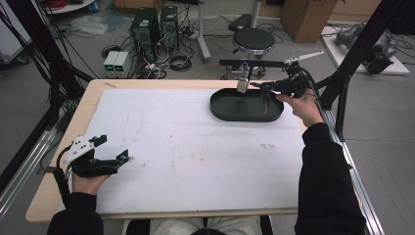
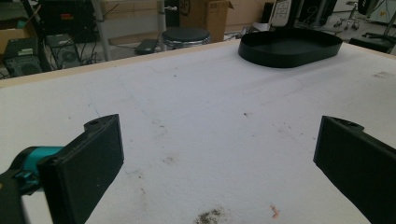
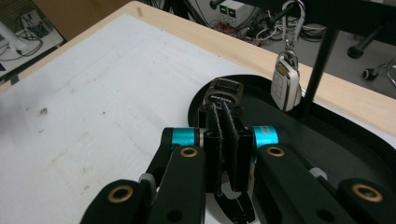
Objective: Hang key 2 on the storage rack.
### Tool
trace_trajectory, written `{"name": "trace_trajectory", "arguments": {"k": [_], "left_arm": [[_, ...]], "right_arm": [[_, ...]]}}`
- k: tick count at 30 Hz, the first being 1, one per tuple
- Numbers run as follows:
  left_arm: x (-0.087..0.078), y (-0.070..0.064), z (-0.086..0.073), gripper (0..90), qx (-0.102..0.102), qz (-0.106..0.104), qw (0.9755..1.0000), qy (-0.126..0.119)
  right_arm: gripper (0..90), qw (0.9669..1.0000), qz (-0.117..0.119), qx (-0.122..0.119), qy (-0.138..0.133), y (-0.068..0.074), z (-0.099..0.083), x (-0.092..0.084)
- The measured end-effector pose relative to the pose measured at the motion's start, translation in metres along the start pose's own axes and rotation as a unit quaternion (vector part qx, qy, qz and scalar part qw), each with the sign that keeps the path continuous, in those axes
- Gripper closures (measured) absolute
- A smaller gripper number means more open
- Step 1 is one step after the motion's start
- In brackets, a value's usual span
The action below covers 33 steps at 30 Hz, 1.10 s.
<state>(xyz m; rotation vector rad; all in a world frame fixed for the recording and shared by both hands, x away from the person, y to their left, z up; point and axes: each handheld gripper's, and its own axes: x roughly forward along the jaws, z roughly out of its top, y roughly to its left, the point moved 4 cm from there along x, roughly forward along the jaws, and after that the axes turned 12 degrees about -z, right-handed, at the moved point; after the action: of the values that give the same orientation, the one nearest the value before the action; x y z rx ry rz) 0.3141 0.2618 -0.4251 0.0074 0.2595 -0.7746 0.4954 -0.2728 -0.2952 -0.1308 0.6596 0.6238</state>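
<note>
A black oval tray (image 1: 220, 110) sits at the table's far right. Over it my right gripper (image 1: 266, 89) is shut on a black key-like item with a metal loop end (image 3: 223, 92), which hangs down above the tray (image 3: 341, 133). A silver key fob (image 3: 286, 87) dangles on a carabiner from a black bar (image 1: 252, 62) just beyond the tray's far edge. My left gripper (image 1: 113, 148) rests low at the near left of the white mat (image 1: 195, 147), open, with nothing between its jaws (image 2: 219, 154). The tray (image 2: 289, 53) lies far ahead of it.
A black post (image 3: 322, 60) of the bar's stand rises at the tray's back rim. A slanted black frame strut (image 1: 359, 46) stands at the table's right edge. A round stool (image 1: 253, 40), computer towers (image 1: 147, 27) and cables are on the floor behind.
</note>
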Motion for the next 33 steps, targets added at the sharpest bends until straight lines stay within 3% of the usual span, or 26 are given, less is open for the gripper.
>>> {"name": "trace_trajectory", "arguments": {"k": [11,33], "left_arm": [[0.000,0.000,0.000,2.0,-0.001,0.000,1.0000,-0.001],[-0.001,0.000,0.000,2.0,-0.001,0.000,1.0000,-0.001]], "right_arm": [[87.3,0.9998,0.015,-0.012,-0.002,0.011,0.017,0.007],[87.2,0.9994,0.021,-0.027,-0.009,0.024,0.056,0.022]]}}
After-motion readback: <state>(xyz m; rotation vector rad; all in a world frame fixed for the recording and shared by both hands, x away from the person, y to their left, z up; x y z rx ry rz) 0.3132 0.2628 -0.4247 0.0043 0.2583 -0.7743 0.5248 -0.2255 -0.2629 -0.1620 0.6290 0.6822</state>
